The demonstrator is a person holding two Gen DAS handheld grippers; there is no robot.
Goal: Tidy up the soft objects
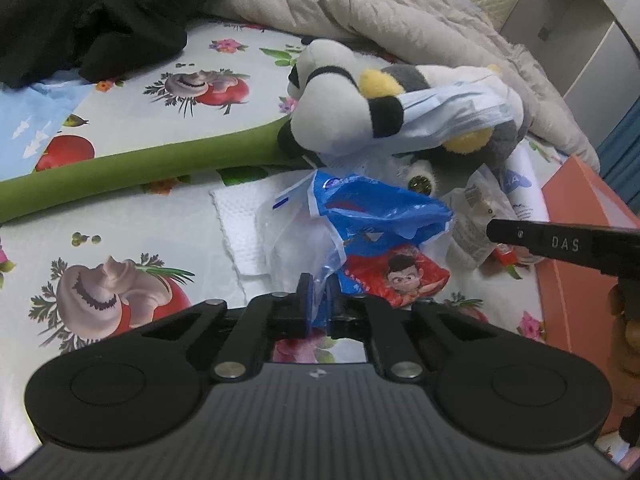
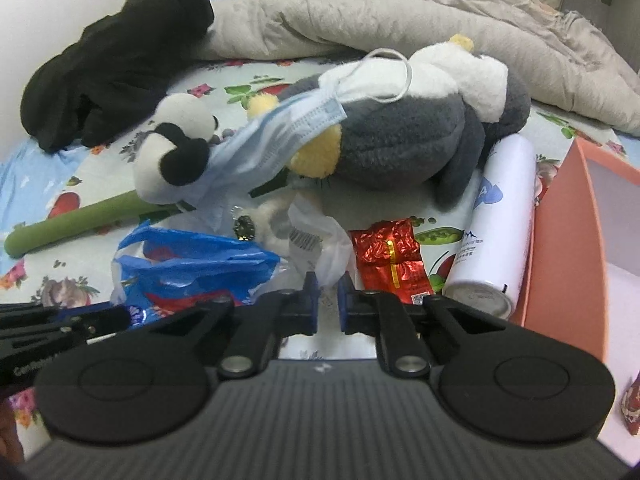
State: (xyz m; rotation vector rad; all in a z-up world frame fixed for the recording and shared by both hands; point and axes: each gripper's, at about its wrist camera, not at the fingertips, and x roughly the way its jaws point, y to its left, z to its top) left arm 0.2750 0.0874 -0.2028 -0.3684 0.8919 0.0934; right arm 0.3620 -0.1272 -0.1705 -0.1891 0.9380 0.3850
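- Left gripper (image 1: 316, 300): jaws drawn close together, pinching a fold of the blue plastic bag (image 1: 372, 210), whose crinkled film passes between the blue pads.
- Right gripper (image 2: 328, 300): jaws narrow, with the lower edge of the white plastic bag (image 2: 320, 240) caught between the pads; a barcode is printed on this thin, translucent film.
- Both bags lie at the near edge of the heap on the floral bedsheet (image 1: 120, 240), in front of the plush toys. The blue bag is glossy, crumpled and partly clear.
- Beside the blue bag sits a red snack packet (image 1: 400, 280) with a cartoon face, flat and shiny.
- Panda plush (image 2: 176, 152): short white and black pile, rounded head, lying against a long green padded stem (image 2: 80, 220).
- Grey plush (image 2: 400, 140): larger, grey fleece with white and yellow patches, lying on its side behind the bags.
- Pleated blue face mask (image 2: 280, 132): draped across both plush toys, white ear loop standing up.
- Red foil sachet (image 2: 390, 264): wrinkled, metallic, flat on the sheet just beside the white bag.
- White spray can (image 2: 496, 220): smooth cylinder lying on its side between the grey plush and the orange box (image 2: 560, 240).
- Beige quilt (image 2: 360, 12) and black garment (image 2: 112, 76): both bunched at the rear.
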